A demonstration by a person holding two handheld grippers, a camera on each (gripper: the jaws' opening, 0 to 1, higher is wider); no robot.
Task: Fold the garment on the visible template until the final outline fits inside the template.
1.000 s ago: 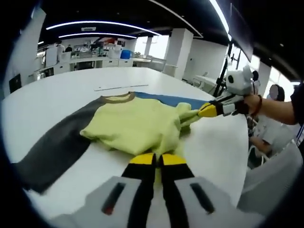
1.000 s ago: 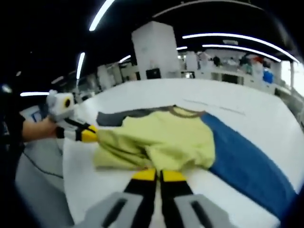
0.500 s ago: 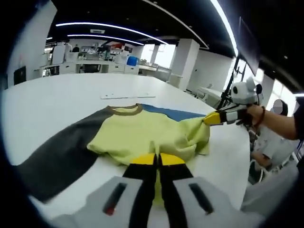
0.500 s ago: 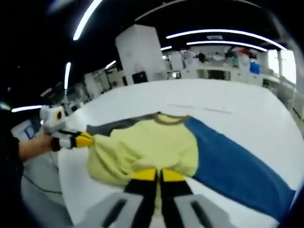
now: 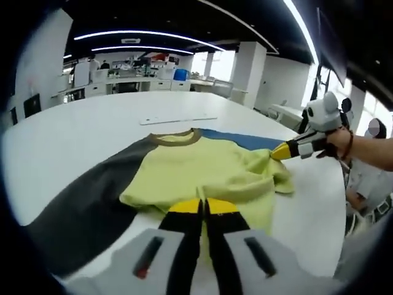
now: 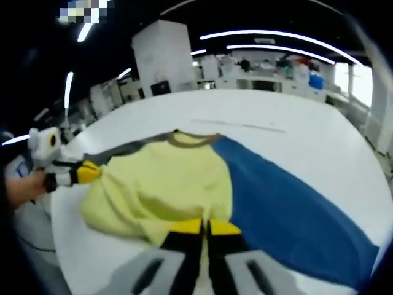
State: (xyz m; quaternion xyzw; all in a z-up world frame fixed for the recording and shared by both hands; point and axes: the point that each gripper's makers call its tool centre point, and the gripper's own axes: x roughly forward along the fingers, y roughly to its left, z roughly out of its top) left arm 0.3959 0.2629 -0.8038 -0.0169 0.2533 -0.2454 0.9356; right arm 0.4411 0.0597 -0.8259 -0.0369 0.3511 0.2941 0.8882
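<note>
**Hem fold in hand: both tongs carrying the lower edge of the garment**

You are in the middle of a fold. The garment [image 5: 190, 166] lies on the white desk [image 5: 73, 132]. Its yellow-green body faces up, with the collar [image 5: 177, 136] at the far end from you. One sleeve is dark grey [image 5: 80, 203] and the other is blue [image 6: 288, 209]; both are spread flat to the sides.

Your left tongs [image 5: 201, 212] have their yellow-tipped jaws pressed together on the near edge of the yellow cloth. Your right tongs [image 6: 206, 230] are closed on the same edge further along. In the left gripper view the right tongs pinch a raised corner of the fabric beside the blue sleeve. In the right gripper view the left tongs pinch the corner beside the grey sleeve.

The hem looks doubled back on the body, so the step is judged to be a bottom-to-top fold. No template outline can be made out on the desk, so fit cannot be judged yet.

The next move calls for carrying both corners evenly toward the collar. Lay them down level, and release only once the edge rests flat. The sleeves remain to be folded in.

The cloth is a soft knit. It drapes, bunches into rounded ridges near each grip, and sags between the two held points. The collar is a ribbed brown band. The desk is smooth, matte and rounded at its edge.
</note>
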